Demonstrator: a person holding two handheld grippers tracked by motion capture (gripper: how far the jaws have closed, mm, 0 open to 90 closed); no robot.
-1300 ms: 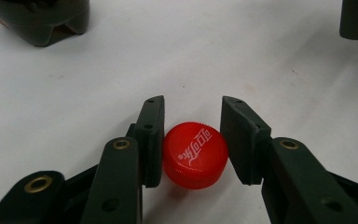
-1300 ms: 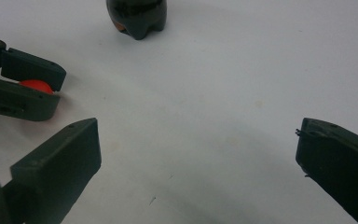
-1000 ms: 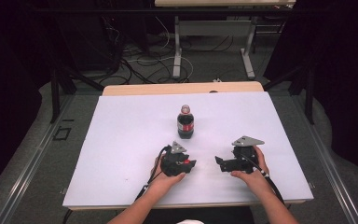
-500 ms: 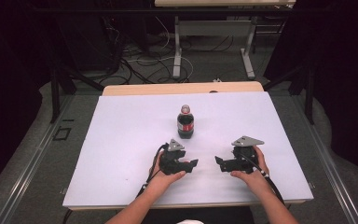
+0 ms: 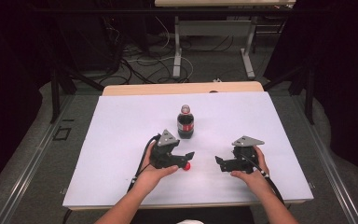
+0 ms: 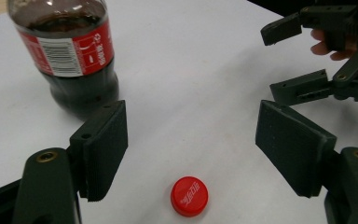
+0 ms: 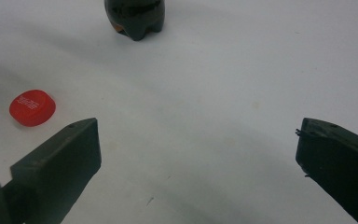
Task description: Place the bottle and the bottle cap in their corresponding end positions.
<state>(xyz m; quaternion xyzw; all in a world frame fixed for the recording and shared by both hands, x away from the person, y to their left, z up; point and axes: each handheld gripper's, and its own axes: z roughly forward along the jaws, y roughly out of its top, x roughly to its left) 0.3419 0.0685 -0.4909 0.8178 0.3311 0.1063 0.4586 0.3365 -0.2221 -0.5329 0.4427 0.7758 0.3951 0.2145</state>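
Observation:
A small cola bottle [image 5: 185, 122] with dark drink and a red label stands upright mid-table; its body shows in the left gripper view [image 6: 70, 51] and its base in the right gripper view [image 7: 135, 16]. A red cap [image 5: 186, 166] lies flat on the white table, loose. My left gripper [image 5: 189, 159] hovers just above it, jaws open and just now widening; the cap [image 6: 189, 196] lies below the gap, touched by neither pad. My right gripper [image 5: 219, 163] rests to the right, open and empty [image 7: 198, 140], with the cap [image 7: 32, 108] off to its left.
The white table top [image 5: 121, 140] has bare surface on every side of the bottle. A tan board edge [image 5: 135, 88] runs along the far side. Beyond it are table legs and cables on the floor [image 5: 177, 56]. The right gripper [image 6: 276, 60] faces the left one.
The left gripper's jaws have opened and the hand has lifted a little. The red cap, hidden before, now lies on the table under the jaws. The right hand has stayed still.

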